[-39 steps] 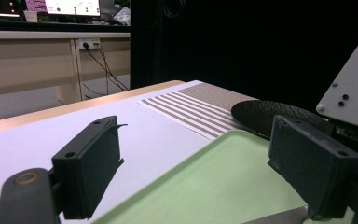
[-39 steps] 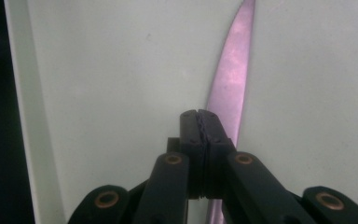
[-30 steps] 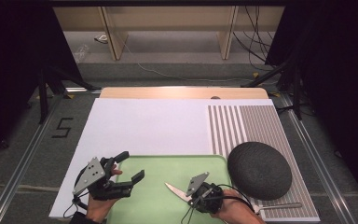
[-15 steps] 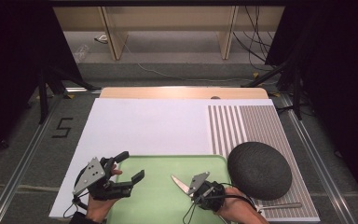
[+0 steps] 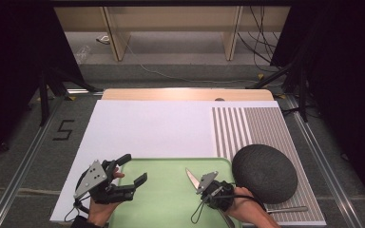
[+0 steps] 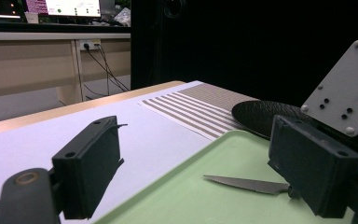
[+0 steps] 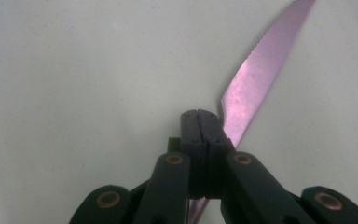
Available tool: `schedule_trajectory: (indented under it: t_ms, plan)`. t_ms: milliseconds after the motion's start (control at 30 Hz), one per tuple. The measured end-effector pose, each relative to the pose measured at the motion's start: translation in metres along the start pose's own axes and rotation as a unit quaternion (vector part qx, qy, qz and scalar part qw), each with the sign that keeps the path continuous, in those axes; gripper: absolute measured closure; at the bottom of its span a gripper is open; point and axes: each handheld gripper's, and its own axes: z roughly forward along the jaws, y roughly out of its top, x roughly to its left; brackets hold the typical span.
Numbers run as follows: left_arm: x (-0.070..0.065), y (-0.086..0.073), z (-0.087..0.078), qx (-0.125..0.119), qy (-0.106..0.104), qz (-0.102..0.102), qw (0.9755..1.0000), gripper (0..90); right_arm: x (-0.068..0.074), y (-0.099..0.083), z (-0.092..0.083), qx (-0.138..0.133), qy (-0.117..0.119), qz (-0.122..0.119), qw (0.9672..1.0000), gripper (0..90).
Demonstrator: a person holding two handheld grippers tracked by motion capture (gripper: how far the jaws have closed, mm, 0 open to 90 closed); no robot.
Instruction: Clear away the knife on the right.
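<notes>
A serrated table knife (image 5: 190, 176) hangs over the pale green tray (image 5: 166, 204), its blade pointing away and to the left. My right gripper (image 5: 200, 186) is shut on the knife near where blade meets handle. In the right gripper view the two jaws (image 7: 199, 116) are pressed together and the blade (image 7: 256, 84) runs out past them over the tray (image 7: 74, 70). My left gripper (image 5: 132, 169) is open at the tray's left edge with nothing between its jaws. In the left gripper view (image 6: 193, 140) the blade (image 6: 242, 183) shows between the two spread jaws, farther off.
A dark round plate (image 5: 264, 173) lies on the striped mat (image 5: 256, 128), right of the tray. A metal utensil (image 5: 287, 209) lies at the mat's front right. The white mat (image 5: 147, 128) stretches beyond the tray. Desks and cables stand behind the table.
My right gripper has carried the knife a little to the right and away over the tray. The left gripper has stayed where it was.
</notes>
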Motion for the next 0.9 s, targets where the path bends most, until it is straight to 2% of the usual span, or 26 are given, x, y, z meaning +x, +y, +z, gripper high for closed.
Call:
schedule_trajectory:
  t_ms: [333, 367, 433, 533, 600, 767, 900]
  plan:
    - [0.0, 0.0, 0.0, 0.0, 0.0, 0.001, 1.0, 16.2, -0.01, -0.006, -0.003, 0.009, -0.009, 0.012, 0.9998, 90.0]
    - [0.0, 0.0, 0.0, 0.0, 0.001, 0.001, 1.0, 16.2, -0.01, -0.006, -0.004, 0.014, -0.009, 0.019, 0.9997, 90.0]
    - [0.0, 0.0, 0.0, -0.001, 0.001, 0.0, 1.0, 16.2, -0.012, -0.008, -0.004, 0.014, -0.011, 0.011, 0.9998, 90.0]
    - [0.0, 0.0, 0.0, 0.0, 0.001, 0.001, 1.0, 16.2, -0.014, -0.009, -0.006, 0.021, -0.013, 0.027, 0.9993, 90.0]
    - [0.0, 0.0, 0.0, 0.0, 0.001, 0.001, 1.0, 16.2, -0.017, -0.011, -0.006, 0.019, -0.013, 0.021, 0.9995, 90.0]
    - [0.0, 0.0, 0.0, 0.0, 0.001, 0.001, 1.0, 16.2, -0.018, -0.014, -0.009, 0.026, -0.011, 0.035, 0.999, 90.0]
    - [0.0, 0.0, 0.0, -0.001, 0.001, 0.001, 1.0, 16.2, -0.02, -0.016, -0.009, 0.028, -0.009, 0.034, 0.999, 90.0]
